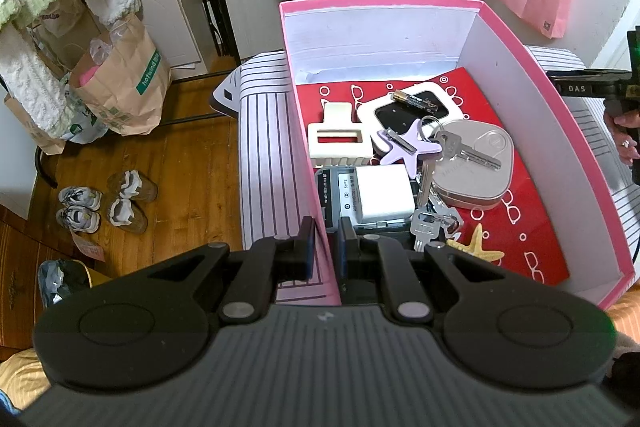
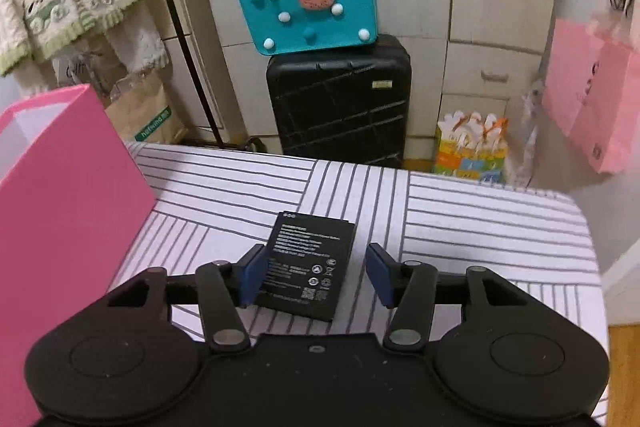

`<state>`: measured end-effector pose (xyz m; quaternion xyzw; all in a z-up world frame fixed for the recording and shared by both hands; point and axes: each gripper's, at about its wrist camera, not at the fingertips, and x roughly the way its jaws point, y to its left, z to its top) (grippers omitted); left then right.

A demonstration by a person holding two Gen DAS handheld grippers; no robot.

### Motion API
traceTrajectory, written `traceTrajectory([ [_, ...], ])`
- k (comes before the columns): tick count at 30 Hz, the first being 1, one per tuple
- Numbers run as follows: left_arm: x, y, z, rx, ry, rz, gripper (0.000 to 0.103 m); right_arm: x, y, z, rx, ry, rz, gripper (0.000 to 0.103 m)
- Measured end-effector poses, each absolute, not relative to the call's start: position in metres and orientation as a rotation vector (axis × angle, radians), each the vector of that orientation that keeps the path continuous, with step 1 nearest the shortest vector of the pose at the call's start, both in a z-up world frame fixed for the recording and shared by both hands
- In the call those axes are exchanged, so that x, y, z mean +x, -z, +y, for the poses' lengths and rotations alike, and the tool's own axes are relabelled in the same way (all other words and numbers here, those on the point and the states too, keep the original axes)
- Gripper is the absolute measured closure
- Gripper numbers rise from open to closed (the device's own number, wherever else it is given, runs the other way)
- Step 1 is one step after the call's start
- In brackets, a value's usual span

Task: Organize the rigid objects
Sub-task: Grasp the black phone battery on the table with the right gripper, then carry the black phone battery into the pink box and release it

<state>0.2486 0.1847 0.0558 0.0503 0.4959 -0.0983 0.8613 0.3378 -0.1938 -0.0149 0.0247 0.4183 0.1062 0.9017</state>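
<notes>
A flat black battery point(image 2: 306, 265) lies on the striped tabletop point(image 2: 480, 219), framed by the wide-open right gripper point(image 2: 316, 275).

The battery looks stiff, thin and smooth, likely light but slippery on its broad faces, so its two long edges seem the safest hold; the left finger point(image 2: 252, 273) already sits against one edge, the other stands apart. To its left, the left gripper point(image 1: 325, 247) is pinched narrow over the near wall of the pink box point(image 1: 532, 67), which holds keys point(image 1: 464, 151), a white charger point(image 1: 384, 193) and a hair clip point(image 1: 336, 139).
</notes>
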Motion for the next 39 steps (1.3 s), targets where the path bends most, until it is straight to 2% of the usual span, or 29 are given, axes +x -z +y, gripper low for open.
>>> traceTrajectory([
  [2, 0.248, -0.056, 0.185, 0.106, 0.209, 1.036, 0.092, 0.342, 0.017, -0.195, 0.094, -0.224, 0.887, 0.043],
  [8, 0.246, -0.056, 0.185, 0.111, 0.211, 1.033, 0.092, 0.349, 0.017, -0.174, -0.016, -0.196, 0.918, 0.038],
  [9, 0.246, -0.056, 0.185, 0.112, 0.212, 1.031, 0.092, 0.350, 0.018, -0.171, -0.042, -0.192, 0.911, 0.040],
  [10, 0.246, -0.056, 0.186, 0.111, 0.212, 1.030, 0.092, 0.350, 0.017, -0.168, -0.070, -0.209, 0.901, 0.048],
  [17, 0.244, -0.055, 0.189, 0.093, 0.221, 1.027, 0.092, 0.335, 0.005, -0.169, -0.067, -0.289, 0.942, 0.049],
  [27, 0.236, -0.054, 0.193, 0.065, 0.220, 0.994, 0.092, 0.289, -0.039, -0.171, 0.009, -0.346, 0.850, 0.049],
  [39, 0.231, -0.056, 0.190, 0.075, 0.212, 0.972, 0.092, 0.232, -0.111, -0.128, -0.059, -0.532, 0.678, 0.049],
])
